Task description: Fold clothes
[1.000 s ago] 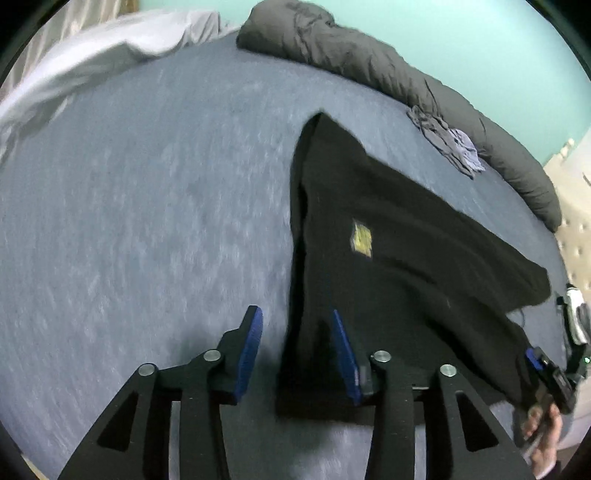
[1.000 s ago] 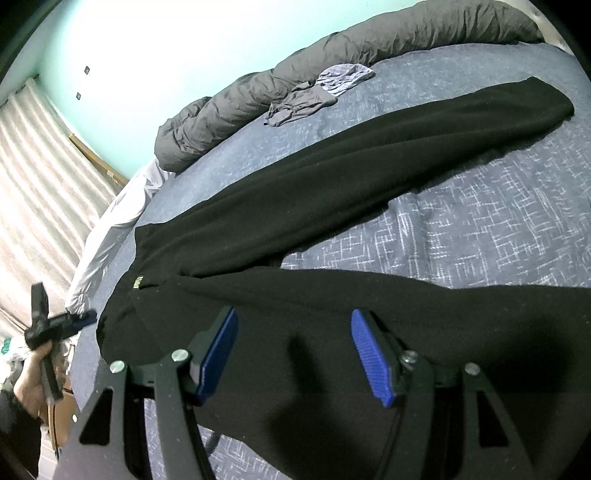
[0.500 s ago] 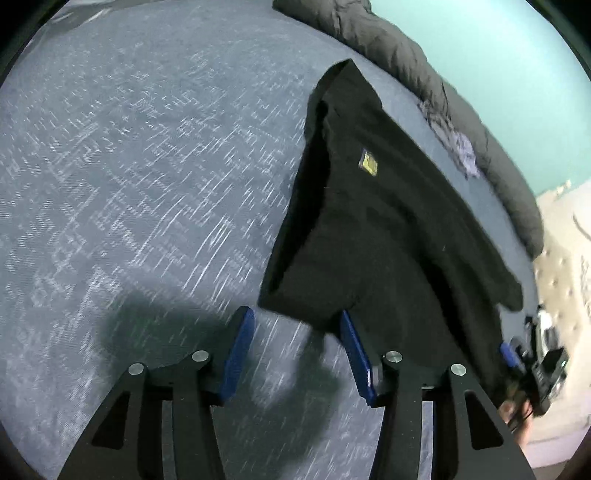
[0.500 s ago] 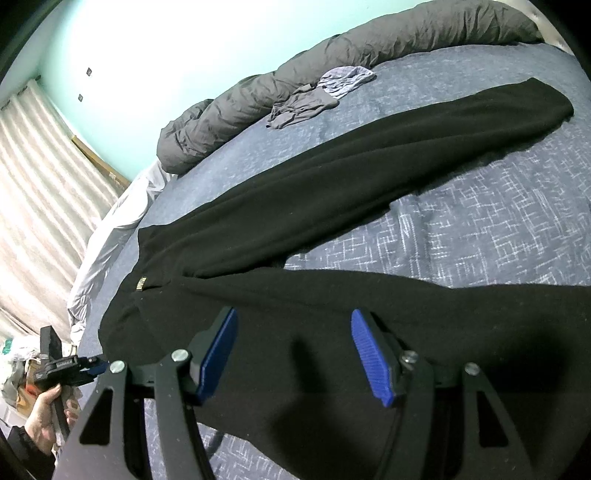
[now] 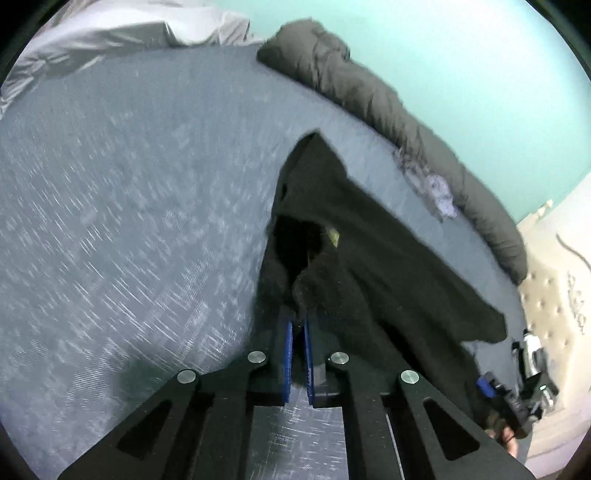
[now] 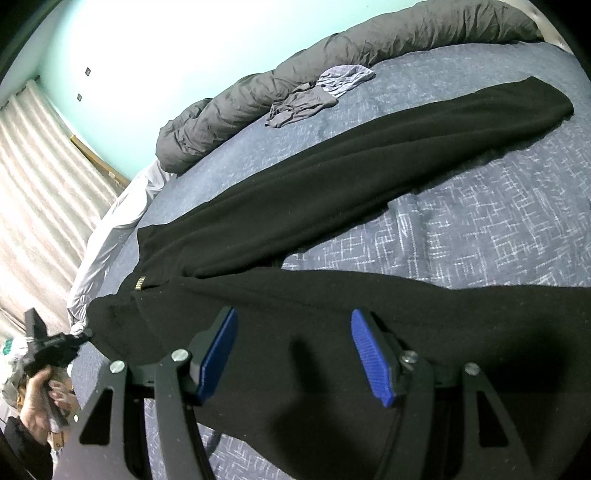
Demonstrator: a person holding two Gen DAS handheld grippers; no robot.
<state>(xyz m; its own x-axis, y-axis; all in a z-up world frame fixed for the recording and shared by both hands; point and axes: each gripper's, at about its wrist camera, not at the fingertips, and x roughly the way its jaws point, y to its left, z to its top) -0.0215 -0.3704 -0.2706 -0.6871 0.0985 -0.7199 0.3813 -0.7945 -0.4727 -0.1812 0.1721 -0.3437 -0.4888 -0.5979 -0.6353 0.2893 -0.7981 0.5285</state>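
Observation:
Black fleece trousers (image 6: 332, 206) lie spread on the blue bed, legs apart, a small gold label (image 6: 139, 283) near the waist. My left gripper (image 5: 297, 325) is shut on the waist corner of the trousers (image 5: 369, 258), which bunches up at the blue pads. It also shows at the far left of the right wrist view (image 6: 55, 345). My right gripper (image 6: 291, 354) is open, hovering just over the near trouser leg, nothing between its pads (image 6: 371, 356). It shows small at the right edge of the left wrist view (image 5: 498, 397).
A rolled grey duvet (image 6: 332, 62) lies along the teal wall, with a crumpled grey-lilac garment (image 6: 317, 96) in front of it. A white sheet (image 5: 110, 33) lies at the bed's far corner. The blue patterned bedcover (image 5: 129, 221) stretches left of the trousers.
My left gripper moved onto the waist corner and shut on it, lifting and bunching the cloth. My right gripper stayed open over the near leg.

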